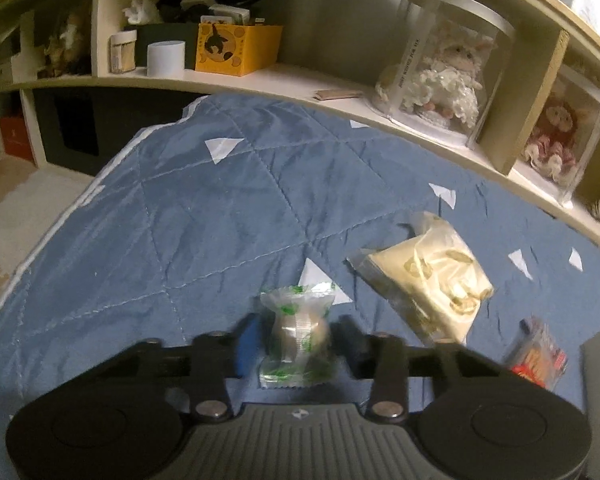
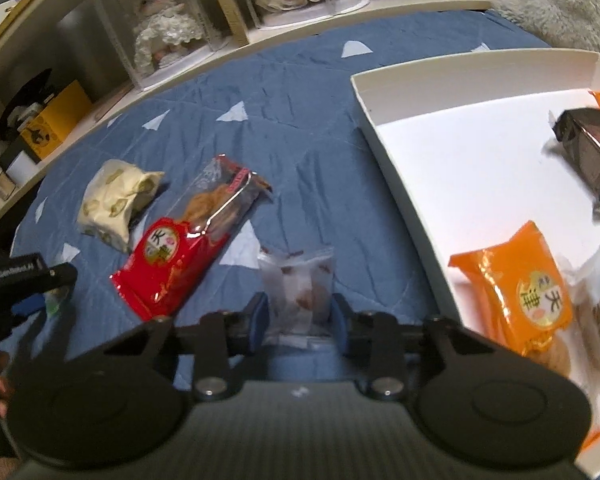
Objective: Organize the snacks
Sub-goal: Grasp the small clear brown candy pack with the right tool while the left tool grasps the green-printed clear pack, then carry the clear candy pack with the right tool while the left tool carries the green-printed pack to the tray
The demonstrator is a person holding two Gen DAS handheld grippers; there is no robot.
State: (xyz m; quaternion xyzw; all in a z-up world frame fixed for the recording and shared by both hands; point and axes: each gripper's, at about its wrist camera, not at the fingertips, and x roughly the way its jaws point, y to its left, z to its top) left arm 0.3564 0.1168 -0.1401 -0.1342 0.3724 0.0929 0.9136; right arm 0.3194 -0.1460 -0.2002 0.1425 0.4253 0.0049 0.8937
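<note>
Left tool (image 1: 296, 336): low centre of the left wrist view, narrowed onto the green-printed clear snack packet (image 1: 298, 334), which stands upright between the fingers.
Cream snack packet (image 1: 424, 276): right of centre in that view, lying on the blue quilt (image 1: 180, 208); in the right wrist view it lies at mid left.
Red snack packet (image 2: 188, 240): centre left of the right wrist view, flat on the quilt, just beside the cream one.
Right tool (image 2: 298, 316): low centre of the right wrist view, closed on the brown-printed clear snack packet (image 2: 298, 288), held above the quilt.
White box (image 2: 400, 152): right half of that view, open-topped, resting on the quilt.
Orange snack packet (image 2: 516, 288): lower right, inside the box.
Dark foil packet (image 2: 588, 148): upper right, inside the box, apart from the orange one.
Shelf (image 1: 260, 76): upper part of both views, behind the quilt.
</note>
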